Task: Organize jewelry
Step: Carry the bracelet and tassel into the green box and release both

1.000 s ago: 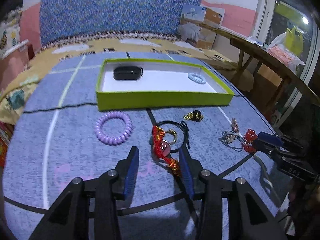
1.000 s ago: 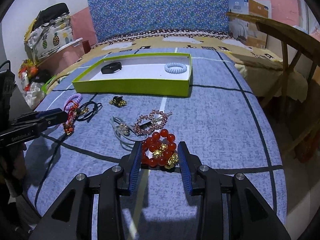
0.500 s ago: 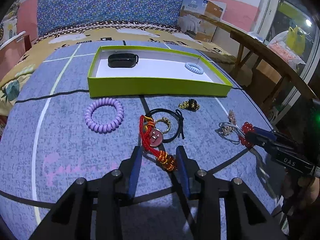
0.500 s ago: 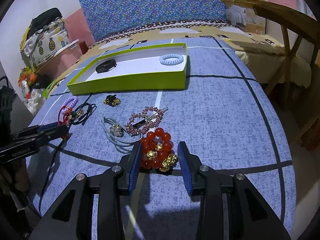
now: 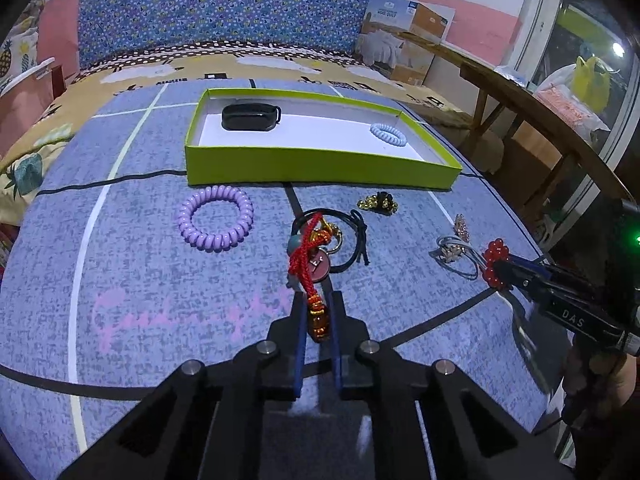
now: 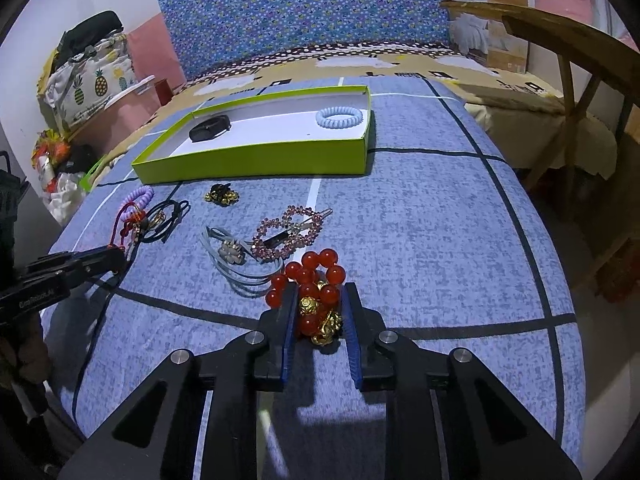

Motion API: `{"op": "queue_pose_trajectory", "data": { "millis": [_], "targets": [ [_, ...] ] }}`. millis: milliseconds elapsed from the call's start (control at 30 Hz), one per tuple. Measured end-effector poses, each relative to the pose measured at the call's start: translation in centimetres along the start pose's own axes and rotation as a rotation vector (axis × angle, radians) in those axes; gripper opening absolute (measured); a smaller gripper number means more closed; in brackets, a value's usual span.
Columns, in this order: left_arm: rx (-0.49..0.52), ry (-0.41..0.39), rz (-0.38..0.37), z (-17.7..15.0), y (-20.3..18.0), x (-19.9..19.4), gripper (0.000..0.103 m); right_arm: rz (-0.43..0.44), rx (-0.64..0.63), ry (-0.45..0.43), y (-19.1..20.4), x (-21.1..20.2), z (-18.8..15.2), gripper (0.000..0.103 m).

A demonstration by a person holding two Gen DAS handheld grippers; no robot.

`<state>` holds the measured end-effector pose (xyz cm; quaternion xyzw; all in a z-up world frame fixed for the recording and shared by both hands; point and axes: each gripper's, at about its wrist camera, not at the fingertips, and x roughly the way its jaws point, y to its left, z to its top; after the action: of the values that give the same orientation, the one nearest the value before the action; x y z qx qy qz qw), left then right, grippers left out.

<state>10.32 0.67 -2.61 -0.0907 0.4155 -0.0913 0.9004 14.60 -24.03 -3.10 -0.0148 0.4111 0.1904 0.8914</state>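
Observation:
My left gripper (image 5: 317, 303) is shut on the beaded end of a red cord charm (image 5: 310, 258), whose other end lies on the blue cloth. My right gripper (image 6: 319, 296) is shut on a red bead bracelet (image 6: 310, 280) with gold charms; it also shows in the left wrist view (image 5: 495, 265). A green tray (image 5: 320, 168) at the back holds a black band (image 5: 250, 117) and a pale blue coil tie (image 5: 387, 133). A purple coil tie (image 5: 216, 224), black elastic (image 5: 356, 240), gold-black clip (image 5: 378, 203), grey flower tie (image 6: 234, 252) and pink rhinestone clip (image 6: 288, 232) lie loose.
The blue cloth (image 6: 440, 220) covers a bed that drops off at its right and near edges. A wooden table (image 6: 560, 40) stands to the right. Bags (image 6: 88, 76) sit at the far left. A floral headboard (image 5: 240, 4) stands behind the tray.
My left gripper closed from wide open onto the red cord charm's beaded end. My right gripper narrowed onto the red bead bracelet. Both views moved slightly closer.

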Motion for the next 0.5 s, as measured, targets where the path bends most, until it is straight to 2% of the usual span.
{"op": "queue_pose_trajectory", "data": {
  "millis": [500],
  "targets": [
    [0.028,-0.067,0.0,0.0,-0.2,-2.2,0.008,-0.002,0.021,-0.042,-0.3,-1.7,-0.2,0.021]
  ]
}}
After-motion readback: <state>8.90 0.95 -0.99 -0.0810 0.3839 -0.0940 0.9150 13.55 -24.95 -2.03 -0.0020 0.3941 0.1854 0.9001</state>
